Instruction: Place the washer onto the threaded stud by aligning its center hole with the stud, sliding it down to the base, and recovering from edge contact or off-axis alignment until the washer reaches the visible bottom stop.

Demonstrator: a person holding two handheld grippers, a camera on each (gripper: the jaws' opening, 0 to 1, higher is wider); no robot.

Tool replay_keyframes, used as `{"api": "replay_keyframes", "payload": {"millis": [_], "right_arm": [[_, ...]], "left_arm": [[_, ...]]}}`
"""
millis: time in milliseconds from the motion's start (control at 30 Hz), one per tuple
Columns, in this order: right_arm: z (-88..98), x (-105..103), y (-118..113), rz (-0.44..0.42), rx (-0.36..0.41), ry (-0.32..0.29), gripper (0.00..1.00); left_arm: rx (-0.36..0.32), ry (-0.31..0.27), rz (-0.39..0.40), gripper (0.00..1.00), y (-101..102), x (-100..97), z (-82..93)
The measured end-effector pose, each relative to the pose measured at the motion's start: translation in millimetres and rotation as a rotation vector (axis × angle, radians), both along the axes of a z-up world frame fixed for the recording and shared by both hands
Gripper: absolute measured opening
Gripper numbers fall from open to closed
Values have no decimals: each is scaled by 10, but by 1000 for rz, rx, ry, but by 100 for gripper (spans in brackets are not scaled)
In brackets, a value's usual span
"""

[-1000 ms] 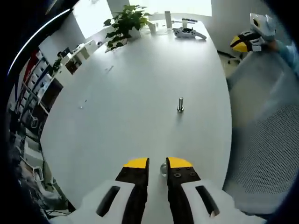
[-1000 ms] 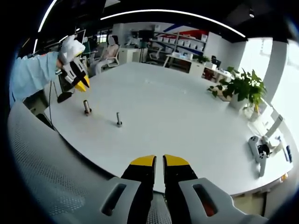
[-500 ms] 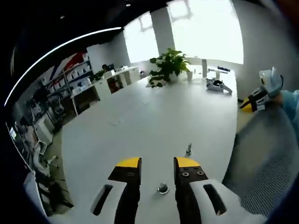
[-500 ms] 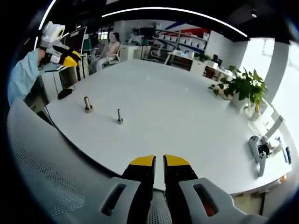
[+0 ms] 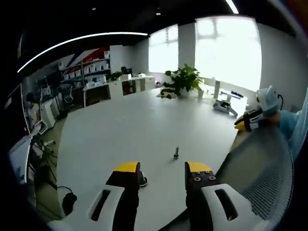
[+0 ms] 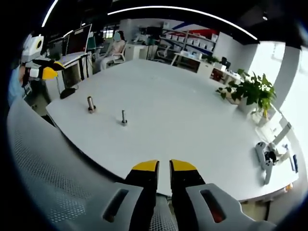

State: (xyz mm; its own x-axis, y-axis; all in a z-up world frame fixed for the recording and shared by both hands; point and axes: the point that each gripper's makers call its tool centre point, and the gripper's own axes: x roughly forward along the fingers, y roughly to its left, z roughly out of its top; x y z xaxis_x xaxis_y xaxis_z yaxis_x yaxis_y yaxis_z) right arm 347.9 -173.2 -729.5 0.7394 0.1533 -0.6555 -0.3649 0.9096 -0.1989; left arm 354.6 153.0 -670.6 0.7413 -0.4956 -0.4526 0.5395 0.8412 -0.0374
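Observation:
Two upright metal studs stand on the white table (image 6: 183,110). The thicker, darker stud (image 6: 90,103) has a wider ring at its foot, too small to tell apart as a washer. It also peeks out beside my left finger as the thick stud (image 5: 143,181). The thin stud (image 6: 123,117) stands to its right, and is the thin stud (image 5: 176,153) ahead of my jaws. My left gripper (image 5: 162,169) is open and empty, held above the table's near edge; it appears as the left gripper (image 6: 45,72) at upper left. My right gripper (image 6: 164,166) is shut on nothing, and shows as the right gripper (image 5: 245,122).
A grey mesh chair back (image 6: 53,173) rises between my right gripper and the table, also the chair back (image 5: 262,173). A potted plant (image 6: 250,91) and a white controller (image 6: 267,156) sit at the table's far end. Desks and shelves stand beyond.
My left gripper has opened, letting go at the thick stud, and has drawn up and back from it, its view tilting toward the room. The right gripper has stayed put.

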Motion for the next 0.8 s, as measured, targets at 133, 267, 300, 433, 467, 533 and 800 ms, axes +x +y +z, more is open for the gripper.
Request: {"api": "replay_keyframes", "payload": {"millis": [133, 267, 300, 433, 467, 533, 800], "right_arm": [[6, -5, 6, 12, -2, -5, 12], [-29, -37, 35, 37, -12, 20, 14], [-31, -39, 34, 40, -14, 21, 14], [-40, -46, 28, 47, -17, 23, 14], [-39, -42, 20, 49, -17, 20, 14], [-28, -23, 0, 45, -11, 7, 14], [27, 17, -42, 37, 28, -46, 14]], "left_arm": [[-59, 13, 34, 37, -71, -89, -56], [-143, 20, 79, 36, -128, -150, -79], [-161, 23, 77, 36, -163, -169, -85], [-120, 24, 76, 36, -212, -209, -171], [-126, 26, 74, 37, -218, -211, -178], [-165, 47, 82, 38, -249, -245, -203], [-139, 65, 64, 36, -347, -301, -261]]}}
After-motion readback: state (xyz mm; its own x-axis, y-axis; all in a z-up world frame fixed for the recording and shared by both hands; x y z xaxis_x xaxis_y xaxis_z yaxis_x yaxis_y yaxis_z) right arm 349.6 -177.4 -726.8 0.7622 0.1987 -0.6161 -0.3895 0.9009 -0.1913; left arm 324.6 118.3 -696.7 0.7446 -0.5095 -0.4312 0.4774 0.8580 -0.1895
